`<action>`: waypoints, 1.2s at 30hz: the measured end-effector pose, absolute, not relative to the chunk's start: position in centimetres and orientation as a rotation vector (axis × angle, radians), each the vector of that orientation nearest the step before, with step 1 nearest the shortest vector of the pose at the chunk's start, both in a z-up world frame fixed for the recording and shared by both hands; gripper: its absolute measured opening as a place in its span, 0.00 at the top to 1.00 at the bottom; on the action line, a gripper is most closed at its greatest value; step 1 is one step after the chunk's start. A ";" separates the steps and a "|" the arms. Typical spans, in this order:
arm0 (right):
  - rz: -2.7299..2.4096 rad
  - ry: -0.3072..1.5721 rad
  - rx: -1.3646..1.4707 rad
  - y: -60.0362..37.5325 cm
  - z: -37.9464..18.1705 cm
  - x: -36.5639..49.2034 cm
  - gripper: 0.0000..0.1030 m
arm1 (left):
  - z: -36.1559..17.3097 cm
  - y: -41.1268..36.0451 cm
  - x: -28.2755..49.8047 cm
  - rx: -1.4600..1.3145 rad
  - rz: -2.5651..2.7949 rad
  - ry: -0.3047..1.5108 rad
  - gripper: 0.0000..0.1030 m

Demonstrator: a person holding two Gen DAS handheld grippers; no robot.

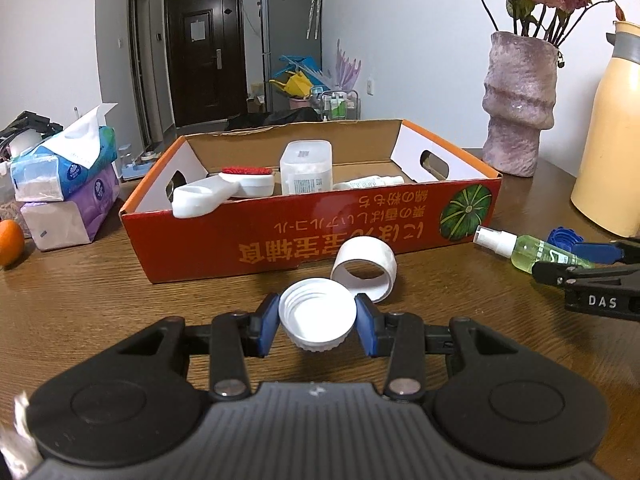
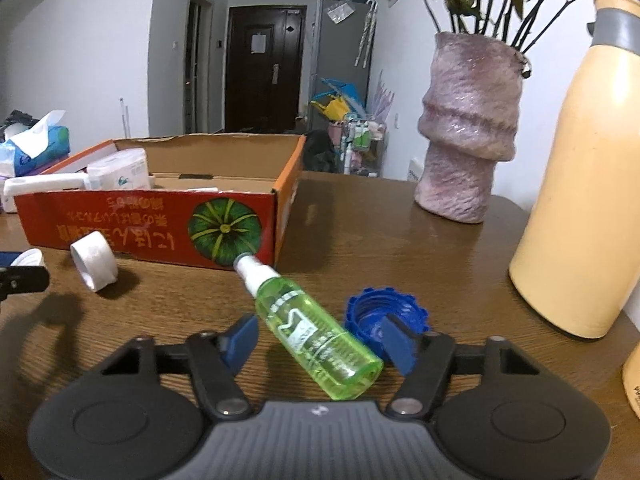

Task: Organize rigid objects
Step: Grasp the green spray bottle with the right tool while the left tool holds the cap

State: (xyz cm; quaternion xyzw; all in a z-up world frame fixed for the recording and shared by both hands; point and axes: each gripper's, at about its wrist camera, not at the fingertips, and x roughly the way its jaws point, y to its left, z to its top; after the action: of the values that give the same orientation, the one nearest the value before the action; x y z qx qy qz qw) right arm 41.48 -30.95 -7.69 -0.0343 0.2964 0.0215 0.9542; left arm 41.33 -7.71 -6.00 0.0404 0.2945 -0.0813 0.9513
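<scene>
My left gripper [image 1: 317, 319] is shut on a white screw cap [image 1: 317, 317], held just above the table in front of the red cardboard box [image 1: 304, 232]. A white ring [image 1: 366, 269] lies on its side just beyond the cap. My right gripper [image 2: 320, 338] is open, its fingers either side of a green spray bottle [image 2: 308, 328] lying on the table. A blue cap [image 2: 378, 312] lies by the right finger. The box [image 2: 160, 224] holds a white container [image 1: 306, 166], a red-topped case [image 1: 248, 180] and a white tube [image 1: 368, 182].
A pink vase [image 2: 466, 128] with flowers and a yellow thermos [image 2: 588, 168] stand at the right. Tissue packs [image 1: 64, 184] and an orange [image 1: 10, 242] sit at the left. A white scoop [image 1: 200, 200] leans over the box's front wall.
</scene>
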 end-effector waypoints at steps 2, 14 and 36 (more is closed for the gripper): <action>0.050 0.605 -0.079 -30.6 -7.8 41.5 0.42 | -6.0 -7.7 41.4 0.080 -0.166 0.598 0.60; 0.122 0.598 -0.075 -28.7 -7.6 40.9 0.66 | -5.9 -7.7 41.3 0.080 -0.173 0.594 0.60; 0.076 0.653 0.035 -26.8 -8.4 41.8 0.71 | -5.8 -7.8 41.1 0.075 -0.192 0.589 0.60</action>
State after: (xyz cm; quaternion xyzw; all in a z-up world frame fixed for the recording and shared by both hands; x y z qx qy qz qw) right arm 41.77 -26.79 -8.39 0.0169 0.3206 0.0373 0.9463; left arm 41.10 -7.75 -5.75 0.0369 0.2898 -0.0943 0.9517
